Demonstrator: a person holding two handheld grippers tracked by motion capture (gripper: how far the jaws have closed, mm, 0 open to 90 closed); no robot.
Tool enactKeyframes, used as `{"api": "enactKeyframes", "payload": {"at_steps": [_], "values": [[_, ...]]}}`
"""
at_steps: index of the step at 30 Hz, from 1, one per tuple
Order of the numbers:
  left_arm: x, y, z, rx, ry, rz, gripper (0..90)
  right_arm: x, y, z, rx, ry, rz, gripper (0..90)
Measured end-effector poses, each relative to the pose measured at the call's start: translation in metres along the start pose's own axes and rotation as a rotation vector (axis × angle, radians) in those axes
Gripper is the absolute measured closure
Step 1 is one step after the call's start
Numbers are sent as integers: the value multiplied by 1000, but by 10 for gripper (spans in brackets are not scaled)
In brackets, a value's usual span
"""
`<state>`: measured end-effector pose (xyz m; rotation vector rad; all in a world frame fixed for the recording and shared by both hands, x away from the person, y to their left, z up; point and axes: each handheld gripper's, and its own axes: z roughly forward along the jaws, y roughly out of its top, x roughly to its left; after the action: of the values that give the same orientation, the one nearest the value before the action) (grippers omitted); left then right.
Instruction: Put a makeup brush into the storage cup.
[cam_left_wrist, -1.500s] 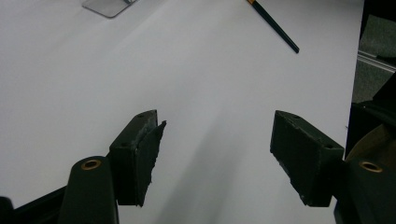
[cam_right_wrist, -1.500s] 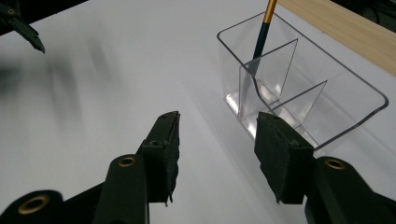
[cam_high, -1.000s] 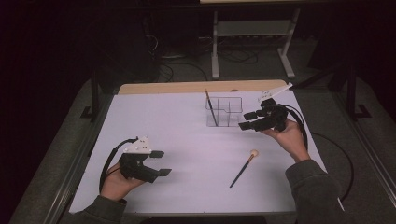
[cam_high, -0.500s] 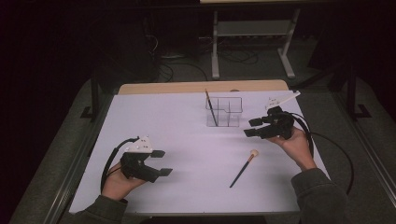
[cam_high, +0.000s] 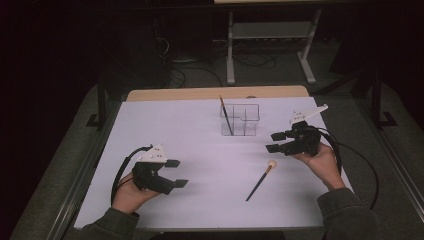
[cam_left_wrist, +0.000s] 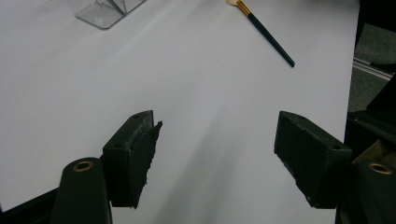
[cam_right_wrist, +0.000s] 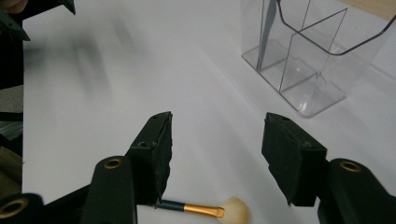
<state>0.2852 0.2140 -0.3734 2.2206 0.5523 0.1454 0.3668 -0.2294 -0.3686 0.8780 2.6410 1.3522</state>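
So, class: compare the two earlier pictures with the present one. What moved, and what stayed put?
The right gripper has drawn back from the clear organiser toward the person, ending above the loose brush, jaws open and empty. The left gripper, the organiser and both brushes stayed where they were.

Light falls from above onto the white worktop (cam_high: 200, 130), the 1 bright patch in the high view; the floor and background around it sink into near black. Shadows are soft and short there, lying just under each gripper. That view is grainy and a bit soft. In the left gripper view the sheet glows evenly, faint grey shadow between the fingers (cam_left_wrist: 135, 154), which look sharp while the brush (cam_left_wrist: 264, 30) far off stays fairly crisp. In the right gripper view, motion smear streaks the upper left, and the clear organiser (cam_right_wrist: 308, 56) catches pale glints along its edges.
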Motion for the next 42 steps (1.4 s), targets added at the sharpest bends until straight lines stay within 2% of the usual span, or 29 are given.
{"api": "enactKeyframes", "payload": {"at_steps": [4,20,26,32,37,38,42], "values": [[0,4,1,-9,-9,-8,282,2,-3,-2,-5,-1,-2,417],[-2,22,7,6,-22,20,275,5,-15,-7,-12,5,5,403],[-3,25,14,5,-32,12,264,7,-21,-8,-2,-8,-4,400],[-4,33,20,11,-36,29,257,9,-26,-8,9,-9,-1,398],[-7,41,24,12,-44,40,253,12,-28,-10,0,-17,-21,397],[-7,42,25,12,-43,46,253,14,-28,-11,-1,-14,-10,393],[-8,46,30,13,-50,45,253,15,-31,-11,-1,-9,-15,378]]}}
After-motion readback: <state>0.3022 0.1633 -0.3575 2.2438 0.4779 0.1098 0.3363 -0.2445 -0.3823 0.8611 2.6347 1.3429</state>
